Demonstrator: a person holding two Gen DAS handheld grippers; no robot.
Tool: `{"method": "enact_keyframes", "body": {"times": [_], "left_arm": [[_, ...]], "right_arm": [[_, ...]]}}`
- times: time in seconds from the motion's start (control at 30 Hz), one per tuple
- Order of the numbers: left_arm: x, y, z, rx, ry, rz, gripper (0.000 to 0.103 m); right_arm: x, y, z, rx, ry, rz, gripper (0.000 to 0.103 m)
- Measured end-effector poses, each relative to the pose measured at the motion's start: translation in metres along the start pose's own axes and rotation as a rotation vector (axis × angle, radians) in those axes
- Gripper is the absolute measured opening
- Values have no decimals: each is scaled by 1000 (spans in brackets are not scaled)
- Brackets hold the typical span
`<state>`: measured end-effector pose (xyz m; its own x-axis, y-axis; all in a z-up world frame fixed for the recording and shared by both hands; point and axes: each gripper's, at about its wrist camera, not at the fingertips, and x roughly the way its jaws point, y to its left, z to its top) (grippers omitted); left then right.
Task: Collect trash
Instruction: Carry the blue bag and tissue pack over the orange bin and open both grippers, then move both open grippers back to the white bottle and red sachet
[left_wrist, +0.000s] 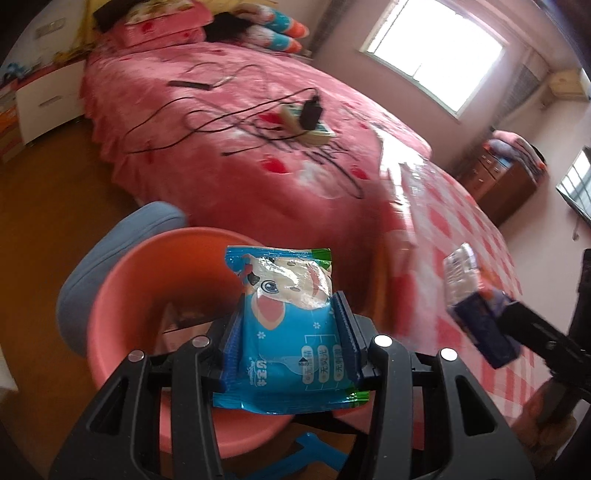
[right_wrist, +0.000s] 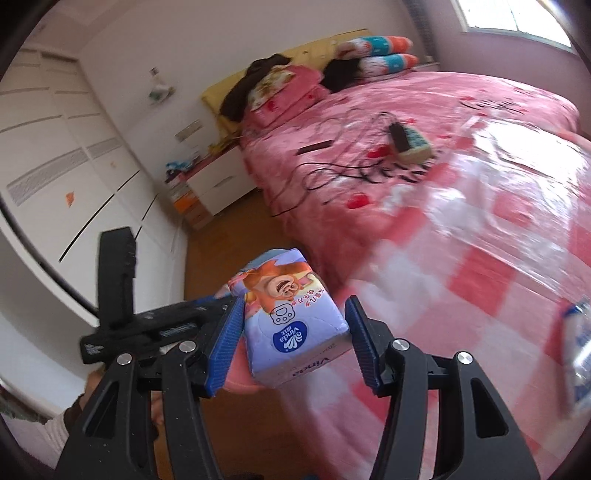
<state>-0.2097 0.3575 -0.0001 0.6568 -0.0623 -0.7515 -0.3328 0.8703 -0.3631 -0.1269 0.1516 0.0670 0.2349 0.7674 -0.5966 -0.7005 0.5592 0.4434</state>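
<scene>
Left gripper (left_wrist: 291, 332): closed on a blue wet-wipes pack (left_wrist: 286, 325), both blue pads pressed to its sides; the pack stands upright between them.
Wet-wipes pack, place: held above the pink plastic basin (left_wrist: 147, 280), whose rim curves left and near of the pack.
Basin: on the wooden floor (left_wrist: 48, 206) beside the bed, with a blue cushion-like thing (left_wrist: 96, 258) along its far left edge; something pale lies inside, too blurred to name.
Right gripper (right_wrist: 295, 332): a pale purple Vinda tissue pack (right_wrist: 291, 328) sits between its pads; the left pad touches it, while a narrow gap shows at the right pad, so the hold looks loose, though blur makes that uncertain.
Tissue pack, place: in the air over the near edge of the bed, right of the basin in the left view.
Bed (left_wrist: 258, 173): pink cover, checked towards the near right; black cables (left_wrist: 229, 122) and a power strip (left_wrist: 317, 125) lie on it, well apart from both packs.
Far end: pillows (right_wrist: 376, 51) by the headboard.
</scene>
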Motion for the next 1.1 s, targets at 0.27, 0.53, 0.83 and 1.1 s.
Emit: {"method": "enact_keyframes", "body": {"times": [0.27,0.53,0.83,1.1], "left_arm": [[3,47,-4,-102,-3,92,77],[5,45,-7,-84,-3,98,82],[7,15,-9,-14,0,59,82],[7,-21,-8,49,5,17,82]], "right_arm": [[29,19,-5,-23,18,9,81],[-12,-14,-13,40,-81,-119,88],[-35,-30,-26,42,-130,-221,90],[-52,-41,-34,55,-157,-265,90]]}}
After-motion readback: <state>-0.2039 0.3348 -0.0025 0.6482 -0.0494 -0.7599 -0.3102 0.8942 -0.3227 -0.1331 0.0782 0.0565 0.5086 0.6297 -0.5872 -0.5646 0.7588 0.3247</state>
